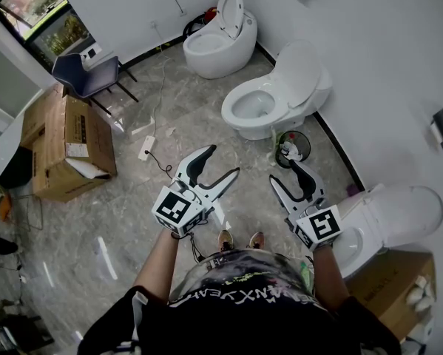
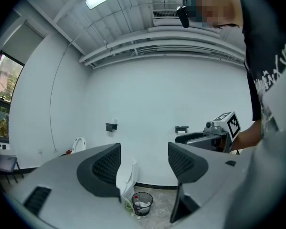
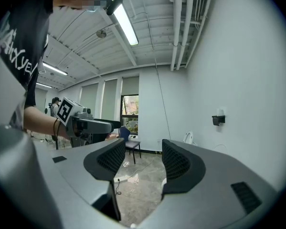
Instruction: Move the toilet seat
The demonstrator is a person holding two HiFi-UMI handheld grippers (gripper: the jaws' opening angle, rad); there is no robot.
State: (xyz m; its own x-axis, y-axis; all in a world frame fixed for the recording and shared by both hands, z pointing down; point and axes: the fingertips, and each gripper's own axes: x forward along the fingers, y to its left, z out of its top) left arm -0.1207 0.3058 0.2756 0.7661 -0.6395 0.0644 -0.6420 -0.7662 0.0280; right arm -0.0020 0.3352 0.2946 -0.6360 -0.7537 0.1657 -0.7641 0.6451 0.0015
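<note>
Head view: left tongs (image 1: 220,163) wide, right tongs (image 1: 284,172) moderately apart, both empty, side by side above the floor (image 1: 132,220). Toilet seat (image 1: 300,72) raised, well ahead of both; wastebasket (image 1: 291,148) just beyond the right tongs, between. Left gripper view: seat upright, framed in the jaw gap, far off. Right gripper view: chair (image 3: 128,140) distant beyond the gap.

The white oval plastic toilet seat (image 1: 398,213) belongs to the nearest toilet, low on the right against the white wall. It stands raised and tilted back toward that wall, its smooth face upward, leaving the white bowl (image 1: 350,253) open. Whether ring and lid are lifted together cannot be told.
</note>
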